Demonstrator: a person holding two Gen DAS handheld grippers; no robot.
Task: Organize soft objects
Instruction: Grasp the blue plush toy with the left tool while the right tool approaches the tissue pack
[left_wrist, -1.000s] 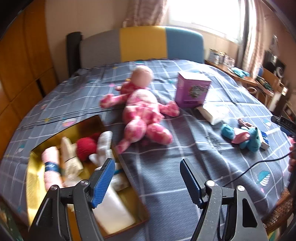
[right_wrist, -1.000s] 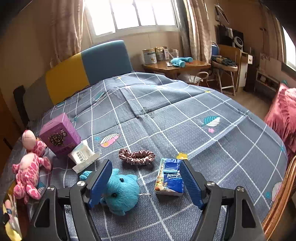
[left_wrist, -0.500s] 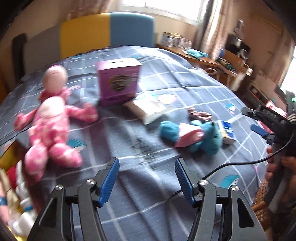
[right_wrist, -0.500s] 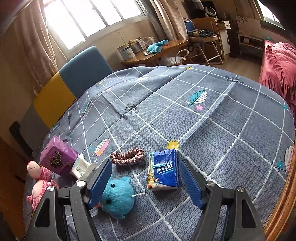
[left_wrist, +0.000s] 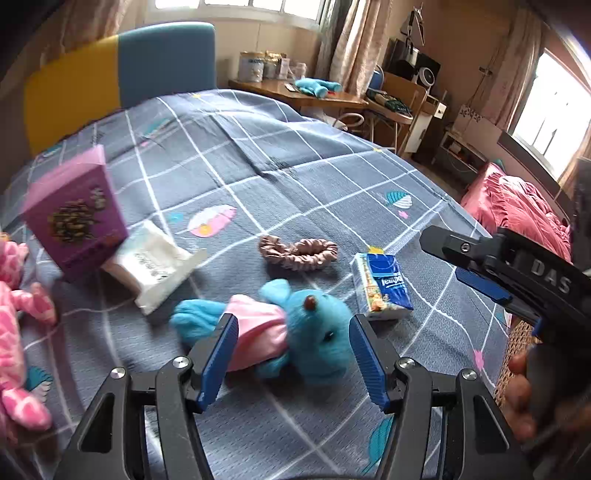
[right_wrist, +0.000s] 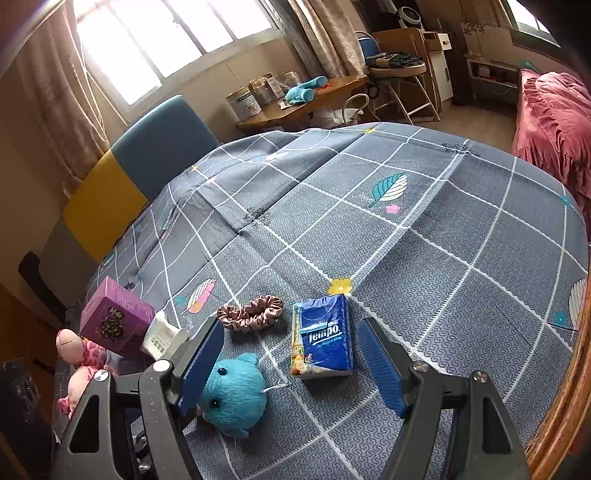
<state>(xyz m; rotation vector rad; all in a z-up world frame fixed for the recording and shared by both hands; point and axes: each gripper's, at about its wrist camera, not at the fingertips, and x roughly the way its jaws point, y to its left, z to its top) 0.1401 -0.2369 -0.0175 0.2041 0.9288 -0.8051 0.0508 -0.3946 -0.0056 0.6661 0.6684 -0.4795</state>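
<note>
A: Bedroom, mid-tidy — a blue plush toy (left_wrist: 314, 332) in a pink dress lies on its side on the grey checked bed (left_wrist: 295, 177), framed between the fingers of the left tongs (left_wrist: 291, 354), which stand half spread and grip nothing. Whether the pads touch the fur yet I cannot tell.

B: And around it?

A: From the toy in the left wrist view: a blue tissue pack (left_wrist: 382, 286) at two o'clock, just beside it; a pink scrunchie (left_wrist: 297, 251) at twelve; a white wipes packet (left_wrist: 151, 262) at ten, resting against a purple box (left_wrist: 74, 218). A pink spotted doll (left_wrist: 18, 314) lies at nine, well apart.

B: The other hand?

A: The right tongs (right_wrist: 291, 362) hover wide open and empty, the tissue pack between their fingers in their own view but not pinched.

B: How should the pickup go?

A: My judgement — lower the left tongs until the pads straddle the plush's middle, at the dress, then squeeze firmly, since stuffing compresses and a shallow pinch on fur may slip. Keep clear of the tissue pack when lifting.
</note>
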